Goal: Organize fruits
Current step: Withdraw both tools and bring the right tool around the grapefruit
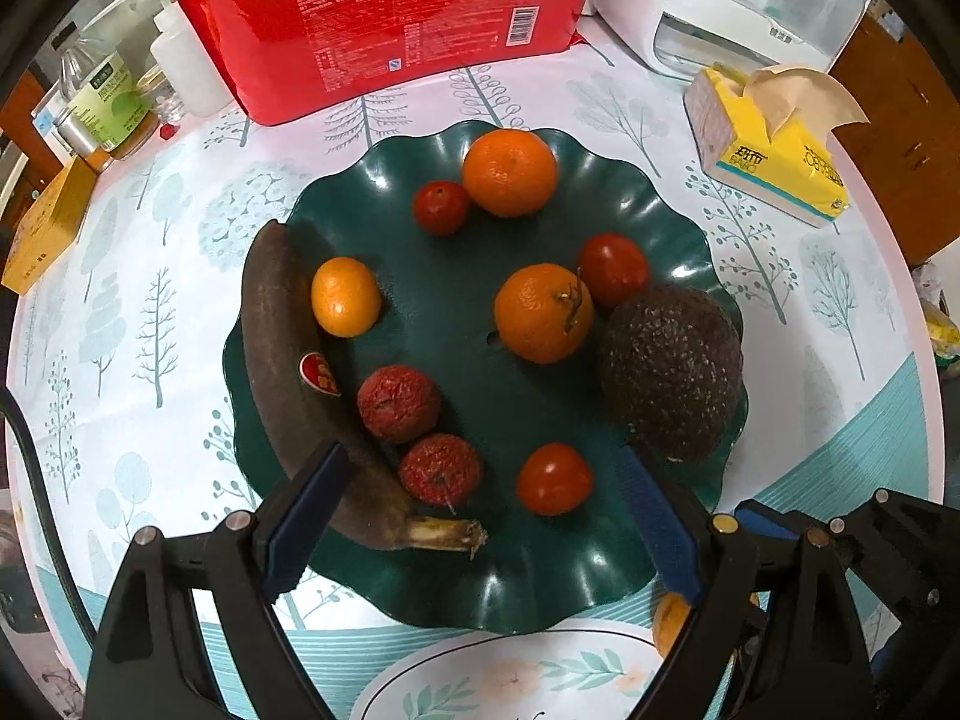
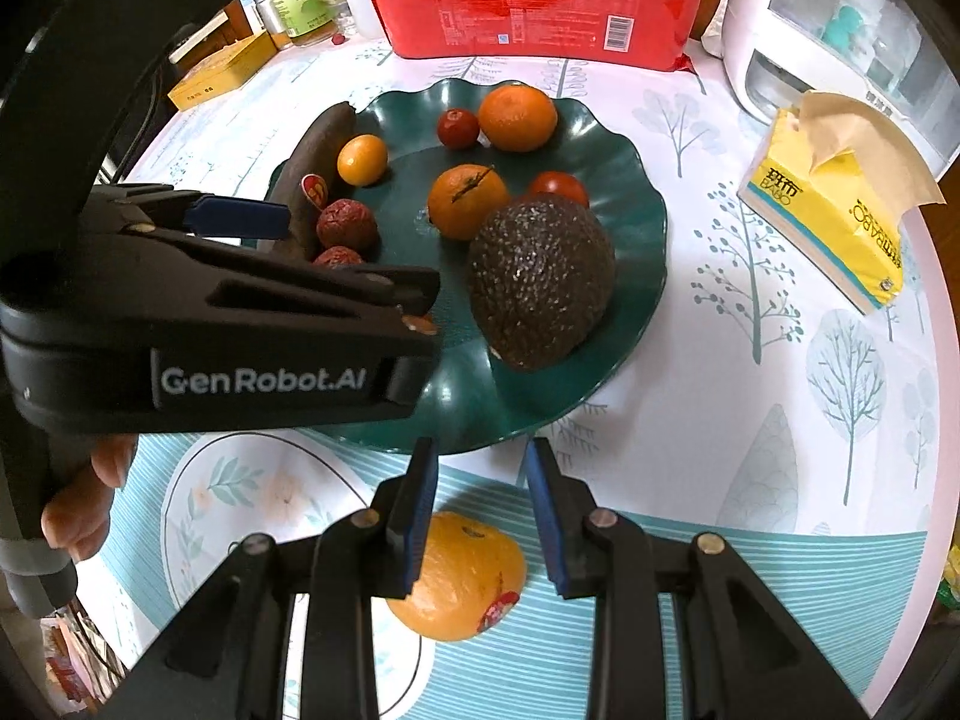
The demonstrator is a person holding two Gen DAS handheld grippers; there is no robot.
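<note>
A dark green wavy plate (image 1: 420, 600) holds a blackened banana (image 1: 282, 330), an avocado (image 1: 672, 372), two oranges (image 1: 510, 171) (image 1: 543, 312), a small orange fruit (image 1: 345, 297), three tomatoes (image 1: 553, 478) and two wrinkled red fruits (image 1: 399, 403). My left gripper (image 1: 480, 453) hangs open above the plate's near side, with nothing between its pads. One more orange (image 2: 474, 576), with a sticker, lies on the tablecloth in front of the plate. Over it stands my right gripper (image 2: 480, 447), jaws drawn close with nothing gripped; its left finger hides part of that orange.
Behind the plate stands a red pack of paper cups (image 1: 390, 18). A yellow tissue box (image 1: 774, 162) and a white appliance (image 1: 750, 0) are at the right. Bottles (image 1: 102, 102) and a yellow carton (image 1: 42, 234) sit at the left. A hand (image 2: 78, 516) holds the left gripper.
</note>
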